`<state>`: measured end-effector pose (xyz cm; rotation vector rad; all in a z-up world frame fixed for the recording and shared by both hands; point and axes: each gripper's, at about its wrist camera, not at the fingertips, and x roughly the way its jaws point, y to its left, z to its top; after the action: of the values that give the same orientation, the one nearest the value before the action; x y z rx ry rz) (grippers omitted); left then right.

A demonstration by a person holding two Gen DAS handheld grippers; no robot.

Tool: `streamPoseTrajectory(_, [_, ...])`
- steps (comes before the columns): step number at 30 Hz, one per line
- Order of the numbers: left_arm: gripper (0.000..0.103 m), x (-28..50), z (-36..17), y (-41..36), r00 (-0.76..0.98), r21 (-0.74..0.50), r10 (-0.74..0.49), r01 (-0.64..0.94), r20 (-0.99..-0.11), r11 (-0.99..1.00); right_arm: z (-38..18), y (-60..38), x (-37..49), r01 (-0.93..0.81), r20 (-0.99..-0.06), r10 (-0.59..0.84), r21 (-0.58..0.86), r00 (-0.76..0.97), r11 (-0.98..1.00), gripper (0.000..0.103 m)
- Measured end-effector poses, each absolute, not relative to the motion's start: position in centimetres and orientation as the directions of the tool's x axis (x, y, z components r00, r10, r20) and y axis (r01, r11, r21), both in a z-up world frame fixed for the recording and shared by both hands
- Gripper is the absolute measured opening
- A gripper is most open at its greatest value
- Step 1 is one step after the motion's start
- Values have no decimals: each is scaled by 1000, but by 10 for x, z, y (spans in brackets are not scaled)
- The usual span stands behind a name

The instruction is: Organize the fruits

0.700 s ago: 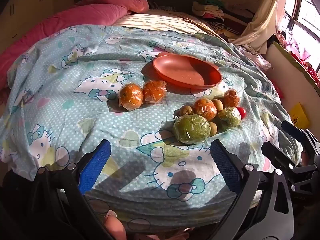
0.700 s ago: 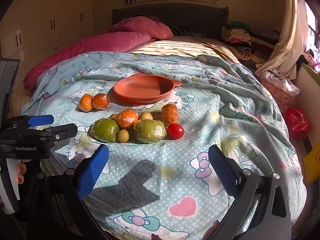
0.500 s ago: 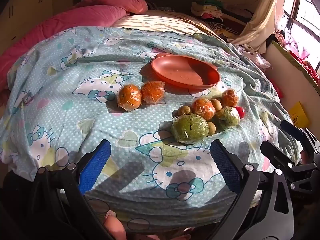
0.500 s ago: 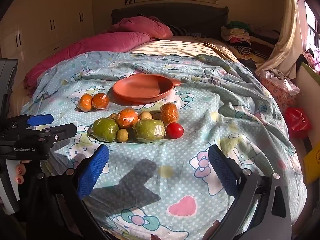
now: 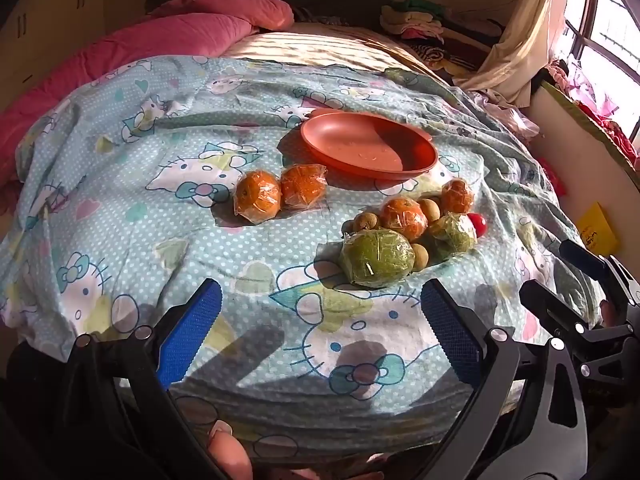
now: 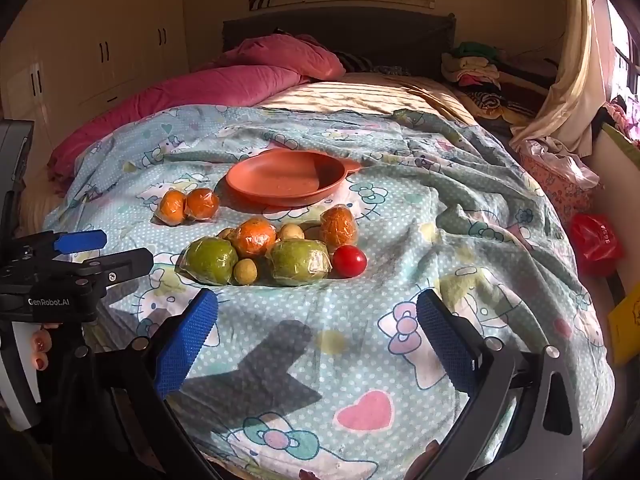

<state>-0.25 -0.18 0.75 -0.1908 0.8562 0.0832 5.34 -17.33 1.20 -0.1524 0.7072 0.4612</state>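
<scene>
Counting: four oranges (image 6: 253, 237), two green fruits (image 6: 209, 261), one tomato (image 6: 349, 261), one plate (image 6: 256, 184).

Both grippers: black frames, silver screws. Left gripper (image 5: 320, 338), right gripper (image 6: 318, 338): blue textured pads; red-painted fingernails.

One legible marking: "GenRobot.AI" in white lettering on the black body of the left gripper (image 6: 104, 252), seen left of the right gripper's fingers. A yellow card (image 5: 598, 229) right of the left gripper's fingers carries red print, unreadable.
</scene>
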Motion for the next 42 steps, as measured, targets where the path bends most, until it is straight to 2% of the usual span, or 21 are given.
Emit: streamPoseTrajectory(42, [94,-4,9,-5,658,-130,-2,-145,-753,981,11,-174,53,-458,-658,358,23,663,889,99])
